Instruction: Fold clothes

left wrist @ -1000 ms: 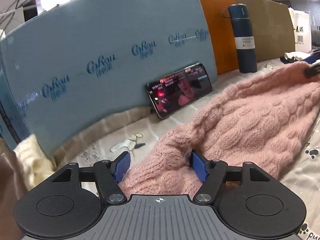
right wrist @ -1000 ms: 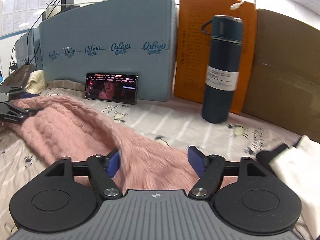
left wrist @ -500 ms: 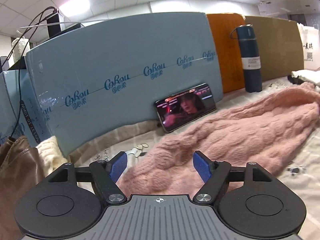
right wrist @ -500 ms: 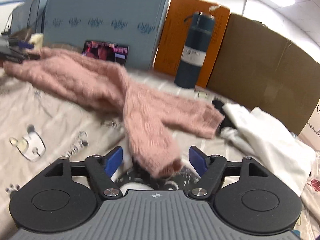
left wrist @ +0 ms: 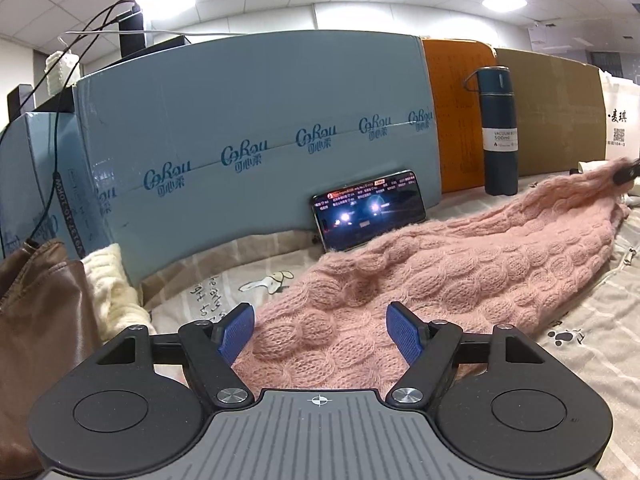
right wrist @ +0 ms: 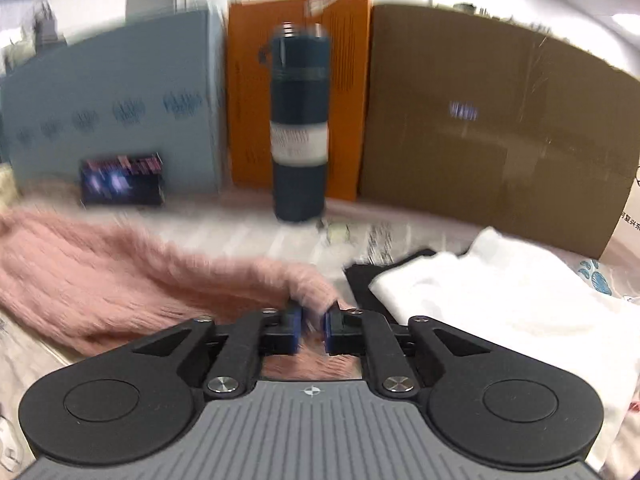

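Note:
A pink cable-knit sweater [left wrist: 460,276] lies stretched across the printed bedsheet [left wrist: 592,320]. My left gripper [left wrist: 320,332] is open, its blue pads on either side of the sweater's near end without pinching it. My right gripper [right wrist: 311,330] is shut on a fold of the same pink sweater [right wrist: 120,280], at its right end. The right wrist view is motion-blurred. The right gripper's tip also shows at the far right of the left wrist view [left wrist: 626,174], holding the sweater's far end up.
A blue foam board [left wrist: 260,140], orange board [left wrist: 460,120] and cardboard [right wrist: 500,140] stand along the back. A phone [left wrist: 370,210] leans on the blue board, beside a dark blue flask [right wrist: 299,128]. White clothes [right wrist: 500,308] on a black garment lie right. A brown bag [left wrist: 36,320] and cream knit [left wrist: 112,288] lie left.
My left gripper has let go of the sweater and pulled back with its jaws open. My right gripper released, moved to the sweater's right end and shut on it.

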